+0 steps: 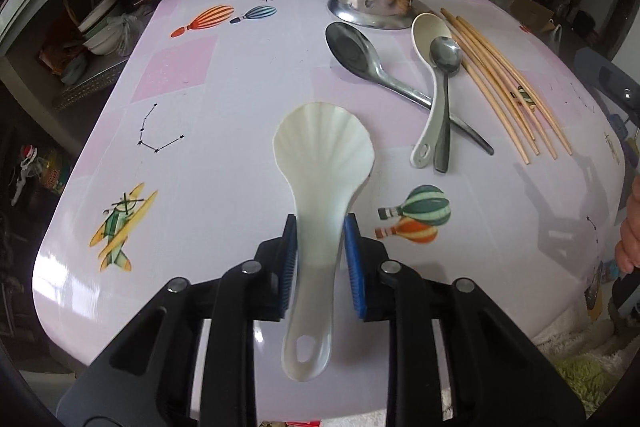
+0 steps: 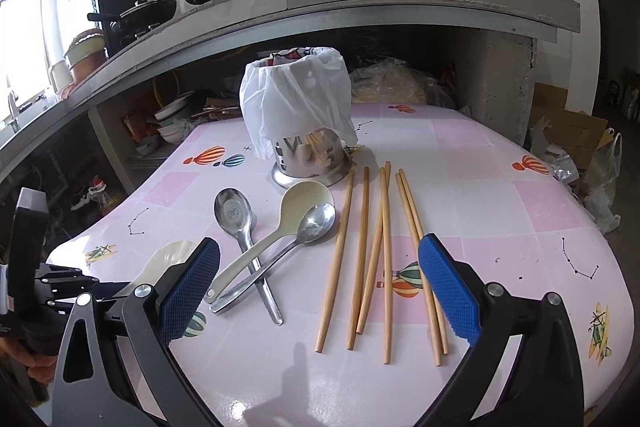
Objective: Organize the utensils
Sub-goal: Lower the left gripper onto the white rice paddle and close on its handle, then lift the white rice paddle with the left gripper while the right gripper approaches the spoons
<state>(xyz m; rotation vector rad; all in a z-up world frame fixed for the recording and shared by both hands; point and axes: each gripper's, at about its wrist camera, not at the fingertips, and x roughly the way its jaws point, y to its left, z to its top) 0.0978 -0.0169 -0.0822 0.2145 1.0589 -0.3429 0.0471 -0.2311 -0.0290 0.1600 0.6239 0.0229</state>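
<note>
Left tongs (image 1: 320, 259) were clamped on one white rice paddle (image 1: 320, 187) over the counter (image 1: 200, 187). Right tongs (image 2: 320, 291) stood apart. Three spoons (image 2: 276, 239), six chopsticks (image 2: 384, 259) lay near the holder (image 2: 308, 155).

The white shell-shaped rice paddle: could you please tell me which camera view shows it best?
The left wrist view. There the white rice paddle fills the centre, its handle between the left gripper's blue fingers. In the right wrist view only part of its scalloped head shows, behind the right gripper's finger.
</note>
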